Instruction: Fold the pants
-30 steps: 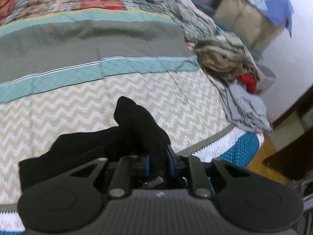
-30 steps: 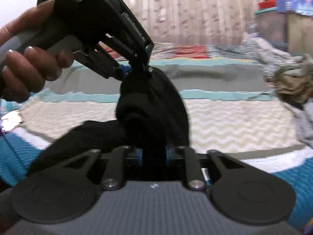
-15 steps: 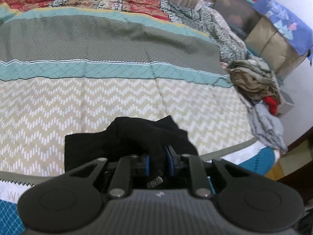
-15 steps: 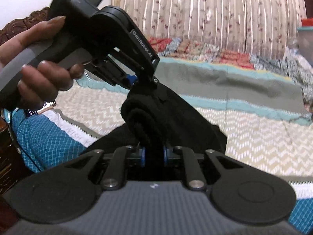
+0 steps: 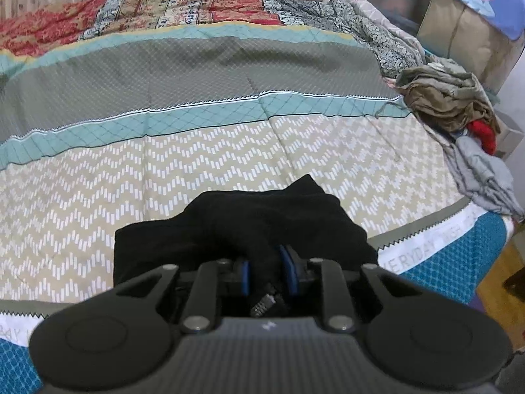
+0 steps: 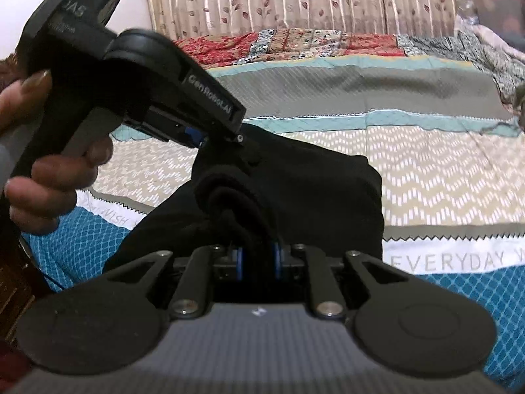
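Bed with a striped, chevron-patterned bedspread; black pants lie bunched near its front edge, a heap of crumpled clothes at its right edge.

Your left hand-held gripper buries its fingertips in the black pants, so you can't see how much cloth sits between them. In the right wrist view your hand is blurred and cut off by the left edge. The printed lettering on the bed cover runs out of the picture, and the clothes pile blurs together
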Demonstrator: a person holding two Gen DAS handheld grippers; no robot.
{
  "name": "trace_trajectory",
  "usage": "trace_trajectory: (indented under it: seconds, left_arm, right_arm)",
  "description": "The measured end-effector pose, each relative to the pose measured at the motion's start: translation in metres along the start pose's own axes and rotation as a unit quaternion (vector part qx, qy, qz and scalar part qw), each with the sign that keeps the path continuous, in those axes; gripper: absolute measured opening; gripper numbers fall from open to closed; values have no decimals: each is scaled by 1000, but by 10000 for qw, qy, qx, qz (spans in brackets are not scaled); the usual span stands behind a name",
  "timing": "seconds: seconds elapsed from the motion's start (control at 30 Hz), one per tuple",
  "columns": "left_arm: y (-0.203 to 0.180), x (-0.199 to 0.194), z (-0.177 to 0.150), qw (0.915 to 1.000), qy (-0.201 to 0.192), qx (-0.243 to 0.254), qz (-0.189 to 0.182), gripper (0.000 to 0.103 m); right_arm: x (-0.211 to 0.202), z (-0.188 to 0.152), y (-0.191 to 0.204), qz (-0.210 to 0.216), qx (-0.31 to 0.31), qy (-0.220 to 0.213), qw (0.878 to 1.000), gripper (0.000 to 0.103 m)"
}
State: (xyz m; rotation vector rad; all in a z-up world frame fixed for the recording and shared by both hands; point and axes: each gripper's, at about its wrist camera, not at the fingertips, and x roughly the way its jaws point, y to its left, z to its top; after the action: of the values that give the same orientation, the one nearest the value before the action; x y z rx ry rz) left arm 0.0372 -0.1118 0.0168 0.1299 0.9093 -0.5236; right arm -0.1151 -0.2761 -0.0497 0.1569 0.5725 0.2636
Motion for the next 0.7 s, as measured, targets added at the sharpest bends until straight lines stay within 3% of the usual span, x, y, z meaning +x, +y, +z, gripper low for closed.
trace_trajectory:
  seconds: [0.53, 0.7]
  left_arm:
    - [-25, 6, -3, 9984, -74, 413, 387, 22]
    - [-31, 6, -5, 9978, -119, 473, 454, 27]
  right_arm:
    - [-5, -9, 0, 69, 528, -69, 9986, 20]
    - [-6, -11, 2, 76, 636, -80, 9979, 20]
